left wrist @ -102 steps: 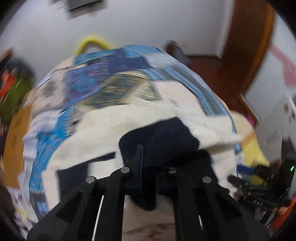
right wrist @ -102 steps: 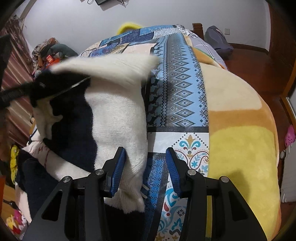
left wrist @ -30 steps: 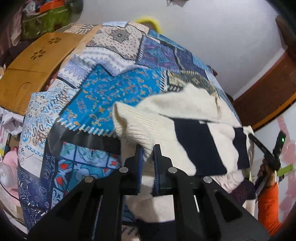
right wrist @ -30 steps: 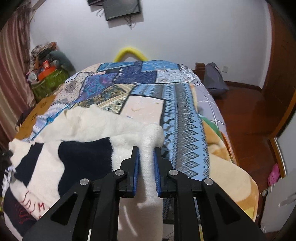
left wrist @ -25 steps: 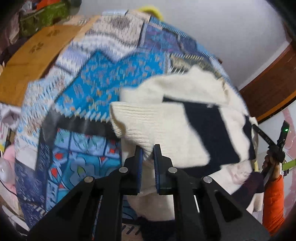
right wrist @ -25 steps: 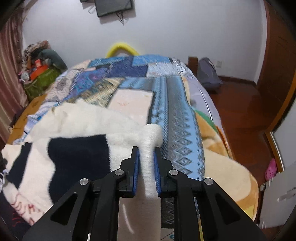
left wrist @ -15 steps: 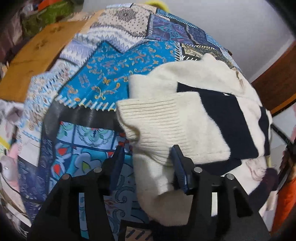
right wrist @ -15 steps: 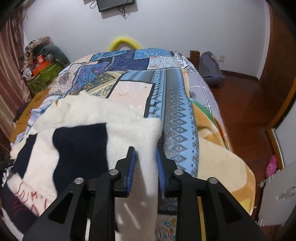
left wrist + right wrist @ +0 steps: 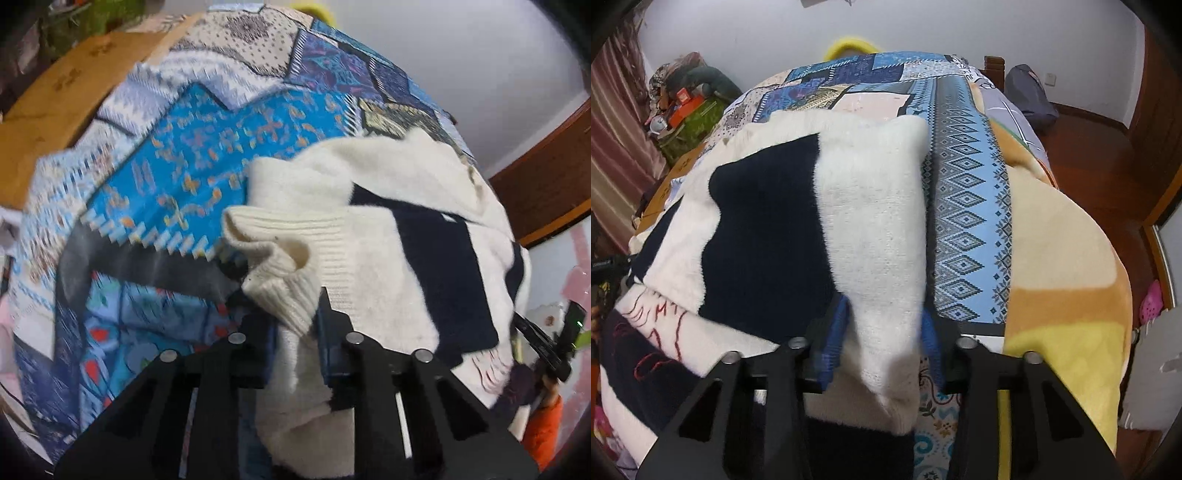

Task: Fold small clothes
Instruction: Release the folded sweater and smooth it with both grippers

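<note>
Sweater [image 9: 871, 206]: cream fleecy knit with broad navy blocks; it lies on the bed, folded over itself into a thick soft slab; red stitched scrawl shows on a lower layer at the left of the right wrist view
Sweater cuff [image 9: 273, 266]: ribbed cream knit, rolled into an open tube mouth; it bulges up just ahead of the left tongs
Sweater lie: in the right wrist view its folded panel runs lengthwise away from the camera, toward the far wall; its near edge hangs down between the tong tips
Bedspread [image 9: 967, 206]: flat patchwork in blues, with diamond bands and floral panels; an orange and yellow plush blanket [image 9: 1067, 280] lies beside it on the right
Left gripper [image 9: 291, 321]: black angular arms; jaws have just been closing, with the ribbed cuff fabric between them and pinched by the pads
Right gripper [image 9: 882, 332]: black arms with blue ridged pads [image 9: 834, 339]; jaws stand a little apart with the cream folded edge between them; whether the pads press the cloth I cannot tell
</note>
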The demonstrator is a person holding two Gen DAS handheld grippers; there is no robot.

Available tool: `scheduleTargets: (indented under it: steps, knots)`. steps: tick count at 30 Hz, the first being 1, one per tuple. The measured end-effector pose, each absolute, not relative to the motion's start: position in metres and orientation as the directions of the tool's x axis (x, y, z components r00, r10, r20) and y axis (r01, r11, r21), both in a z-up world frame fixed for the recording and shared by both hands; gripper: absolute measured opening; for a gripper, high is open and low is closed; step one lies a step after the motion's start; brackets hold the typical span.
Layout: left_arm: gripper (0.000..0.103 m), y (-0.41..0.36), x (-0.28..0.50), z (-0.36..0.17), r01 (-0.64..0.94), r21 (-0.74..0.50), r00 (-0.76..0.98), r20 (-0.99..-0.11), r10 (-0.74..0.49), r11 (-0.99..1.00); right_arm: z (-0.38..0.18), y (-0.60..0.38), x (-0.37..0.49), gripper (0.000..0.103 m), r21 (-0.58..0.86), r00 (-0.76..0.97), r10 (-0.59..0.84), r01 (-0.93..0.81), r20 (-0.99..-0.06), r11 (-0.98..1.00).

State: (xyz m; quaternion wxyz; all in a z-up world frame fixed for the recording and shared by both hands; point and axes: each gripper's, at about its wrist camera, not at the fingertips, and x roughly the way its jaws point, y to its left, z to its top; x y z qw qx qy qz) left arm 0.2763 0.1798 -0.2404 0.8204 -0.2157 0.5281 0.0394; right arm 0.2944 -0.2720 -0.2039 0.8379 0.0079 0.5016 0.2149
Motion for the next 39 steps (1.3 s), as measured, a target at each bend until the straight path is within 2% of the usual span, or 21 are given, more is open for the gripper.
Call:
scheduleTargets:
  steps: [2,5,9,10,12,17,22,27,39]
  knots:
    - [0.018,0.183,0.291,-0.239,-0.3,-0.264,0.438,-0.892,-0.114,0.917,-0.2,-0.268,0.294,0.024,0.227,0.413,0.373,-0.361,-0.831,0.905]
    - [0.019,0.184,0.307,-0.243,-0.296,-0.209,0.418,-0.906,-0.07,0.932,-0.196,-0.261,0.294,0.024,0.209,0.422,0.367,-0.375,-0.829,0.903]
    - [0.027,0.183,0.306,-0.241,-0.294,-0.199,0.412,-0.909,-0.064,0.935,-0.195,-0.259,0.292,0.025,0.213,0.424,0.365,-0.364,-0.829,0.907]
    - [0.029,0.184,0.3,-0.239,-0.292,-0.201,0.415,-0.907,-0.066,0.935,-0.194,-0.262,0.289,0.025,0.223,0.423,0.37,-0.358,-0.827,0.907]
    - [0.04,0.184,0.287,-0.235,-0.29,-0.204,0.407,-0.911,-0.073,0.935,-0.192,-0.266,0.284,0.03,0.234,0.417,0.374,-0.35,-0.828,0.907]
    - [0.045,0.175,0.25,-0.228,-0.252,-0.197,0.384,-0.919,-0.089,0.947,-0.183,-0.279,0.261,0.042,0.252,0.417,0.386,-0.341,-0.823,0.905]
    - [0.048,0.157,0.205,-0.221,-0.203,-0.173,0.373,-0.924,-0.087,0.964,-0.18,-0.286,0.23,0.044,0.27,0.402,0.401,-0.345,-0.823,0.899]
    - [0.056,0.14,0.167,-0.209,-0.165,-0.157,0.384,-0.92,-0.083,0.974,-0.186,-0.287,0.202,0.044,0.279,0.378,0.403,-0.343,-0.833,0.897]
    - [0.058,0.12,0.11,-0.213,-0.138,-0.229,0.394,-0.905,-0.159,0.964,-0.197,-0.296,0.163,0.046,0.375,0.333,0.463,-0.296,-0.821,0.878]
